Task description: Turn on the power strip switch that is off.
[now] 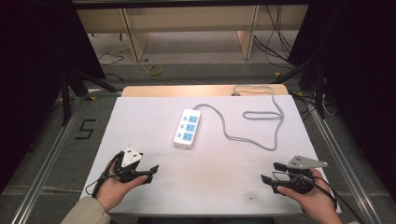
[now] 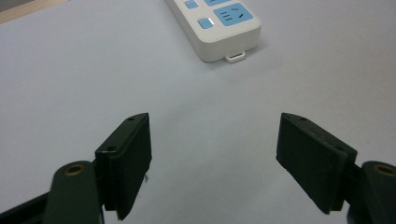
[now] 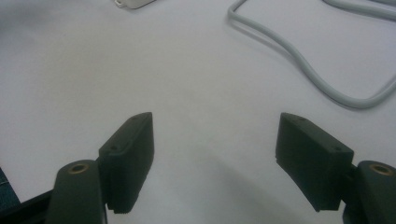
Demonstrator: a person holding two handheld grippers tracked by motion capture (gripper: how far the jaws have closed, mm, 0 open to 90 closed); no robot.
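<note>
A white power strip (image 1: pixel 187 128) with blue sockets lies in the middle of the white table top (image 1: pixel 140 116), its near end (image 2: pixel 219 28) showing in the left gripper view. Its grey cable (image 1: pixel 252 126) loops off to the right and back; a stretch of the cable (image 3: pixel 299 60) crosses the right gripper view. My left gripper (image 1: pixel 153 172) rests near the front left edge, open, nothing between its jaws. My right gripper (image 1: pixel 272 171) sits at the front right, open and empty too. Both lie well short of the strip.
The table's wooden far edge (image 1: pixel 201 89) borders a floor with loose cables (image 1: pixel 154 70) and furniture legs (image 1: pixel 135 42). A metal frame rail (image 1: pixel 51 149) runs along the left, with a "5" marked on the floor (image 1: pixel 85 129).
</note>
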